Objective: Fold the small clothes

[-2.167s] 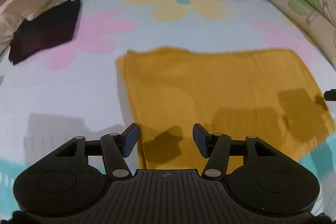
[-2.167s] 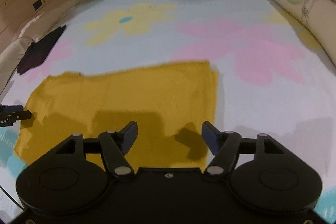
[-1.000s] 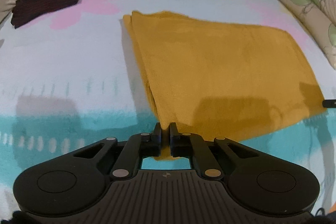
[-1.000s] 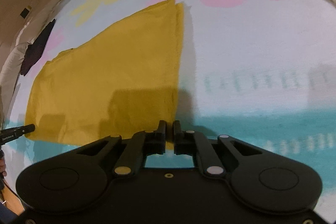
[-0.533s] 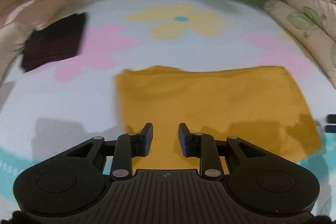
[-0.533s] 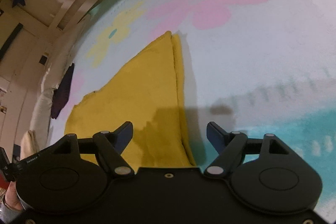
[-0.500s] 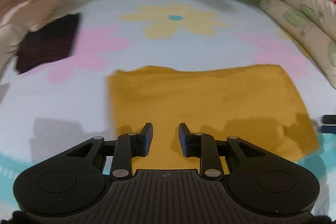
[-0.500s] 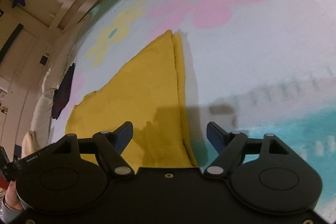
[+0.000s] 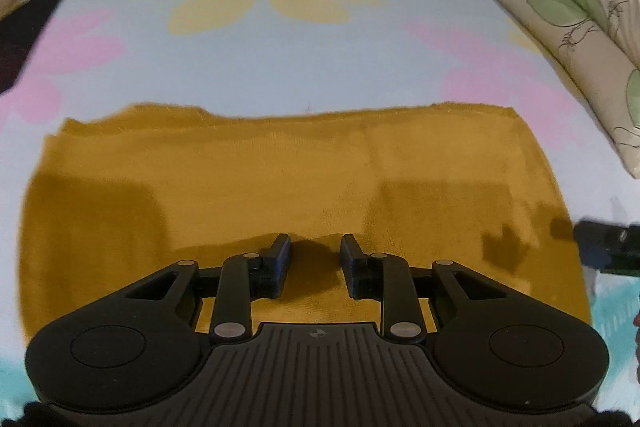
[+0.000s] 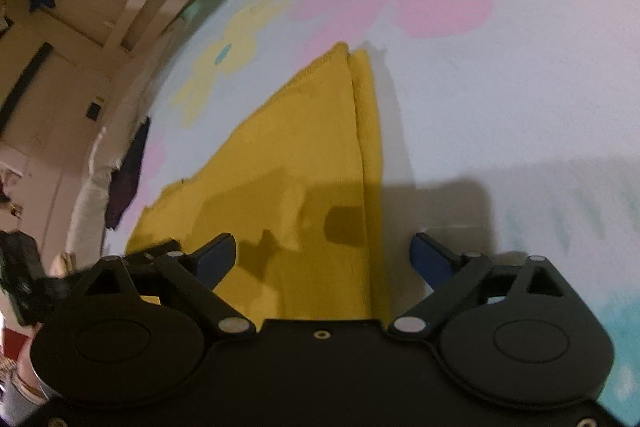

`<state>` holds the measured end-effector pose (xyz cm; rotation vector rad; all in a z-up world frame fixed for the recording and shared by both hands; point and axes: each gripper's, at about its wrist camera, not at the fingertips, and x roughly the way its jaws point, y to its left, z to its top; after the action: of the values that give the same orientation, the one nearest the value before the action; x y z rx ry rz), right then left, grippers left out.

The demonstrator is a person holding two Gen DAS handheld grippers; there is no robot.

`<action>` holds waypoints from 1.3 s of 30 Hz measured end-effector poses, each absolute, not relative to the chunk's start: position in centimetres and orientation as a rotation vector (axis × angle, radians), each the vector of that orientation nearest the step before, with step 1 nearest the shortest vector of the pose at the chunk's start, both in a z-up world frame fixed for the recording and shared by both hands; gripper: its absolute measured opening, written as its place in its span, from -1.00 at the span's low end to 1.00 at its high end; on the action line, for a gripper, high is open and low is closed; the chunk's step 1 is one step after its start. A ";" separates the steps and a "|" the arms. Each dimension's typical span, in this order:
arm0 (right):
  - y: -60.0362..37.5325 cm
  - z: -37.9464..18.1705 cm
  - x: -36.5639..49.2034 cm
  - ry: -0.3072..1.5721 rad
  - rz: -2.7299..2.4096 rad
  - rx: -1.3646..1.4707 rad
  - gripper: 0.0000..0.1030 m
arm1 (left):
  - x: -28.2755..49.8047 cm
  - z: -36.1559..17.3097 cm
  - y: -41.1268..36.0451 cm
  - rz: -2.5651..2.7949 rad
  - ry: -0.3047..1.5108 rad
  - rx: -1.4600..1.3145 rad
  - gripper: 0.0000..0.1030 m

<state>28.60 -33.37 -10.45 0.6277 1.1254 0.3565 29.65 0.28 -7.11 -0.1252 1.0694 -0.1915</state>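
Spread beneath both cameras is a pale blue bed sheet printed with big pink and yellow flowers, with a leaf-patterned pillow far off to the right of the left claw and a wooden frame curving behind.

On that sheet lies the mustard-yellow cloth, the garment being folded. It sits directly ahead of and beneath the left claw, flat, as a wide rectangle running across the view. The left claw has its jaws parted by a modest gap and nothing between them; it hangs over the near middle of the cloth. The right claw is spread wide and holds nothing, with the cloth's right-hand edge running forward between its fingers. That edge shows two stacked layers, so judging by this the cloth has had at least one fold and now lies doubled.

A dark garment lies far left of the right claw at the edge of the bed; it looks like a compact shape, though whether it is a finished piece cannot be told.

What seems left is one or more folds to shorten the long yellow rectangle into a small packet, probably by bringing one short end over the other, and then setting it aside.
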 end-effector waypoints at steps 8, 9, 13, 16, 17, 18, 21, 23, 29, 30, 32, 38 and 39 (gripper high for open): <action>-33.6 -11.4 31.8 1.088 0.422 0.699 1.00 | 30.3 -7.3 0.1 -0.191 1.048 -0.141 -0.36; -33.5 -11.5 32.1 1.087 0.432 0.702 1.00 | 30.4 -7.3 0.2 -0.192 1.047 -0.143 -0.36; -32.8 -11.9 32.8 1.099 0.460 0.713 1.00 | 30.6 -7.2 -0.1 -0.191 1.046 -0.140 -0.34; -32.9 -12.0 32.9 1.105 0.471 0.725 1.00 | 30.7 -7.2 -0.2 -0.186 1.042 -0.141 -0.33; -32.9 -12.0 32.9 1.111 0.477 0.726 0.94 | 30.7 -7.2 -0.2 -0.186 1.041 -0.139 -0.33; -32.9 -11.9 32.8 1.112 0.469 0.716 0.81 | 30.7 -7.2 -0.3 -0.184 1.041 -0.137 -0.33; -32.6 -11.9 32.8 1.146 0.444 0.674 -0.29 | 30.8 -7.1 -0.4 -0.182 1.043 -0.128 -0.33; -32.2 -12.3 32.7 1.187 0.403 0.653 -0.51 | 30.8 -7.0 -0.5 -0.181 1.046 -0.120 -0.33; -31.3 -10.1 32.7 1.167 0.390 0.566 -0.53 | 30.7 -6.9 -1.2 -0.150 1.012 -0.100 -0.33; -31.0 -9.6 32.8 1.172 0.378 0.545 -0.53 | 30.7 -7.2 -1.4 -0.156 1.012 -0.078 -0.33; -30.3 -8.7 32.9 1.177 0.357 0.512 -0.53 | 30.6 -7.2 -1.7 -0.174 1.003 -0.035 -0.33; -28.2 -7.0 32.9 1.201 0.306 0.491 -0.53 | 30.8 -5.3 1.9 -0.147 1.031 -0.155 -0.34; -27.8 -6.6 32.8 1.200 0.306 0.486 -0.53 | 30.7 -4.6 2.9 -0.140 1.015 -0.146 -0.34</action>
<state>32.79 -27.77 -6.63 0.4860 1.2001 0.3062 30.67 2.86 -4.63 -0.1457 1.0153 -0.1395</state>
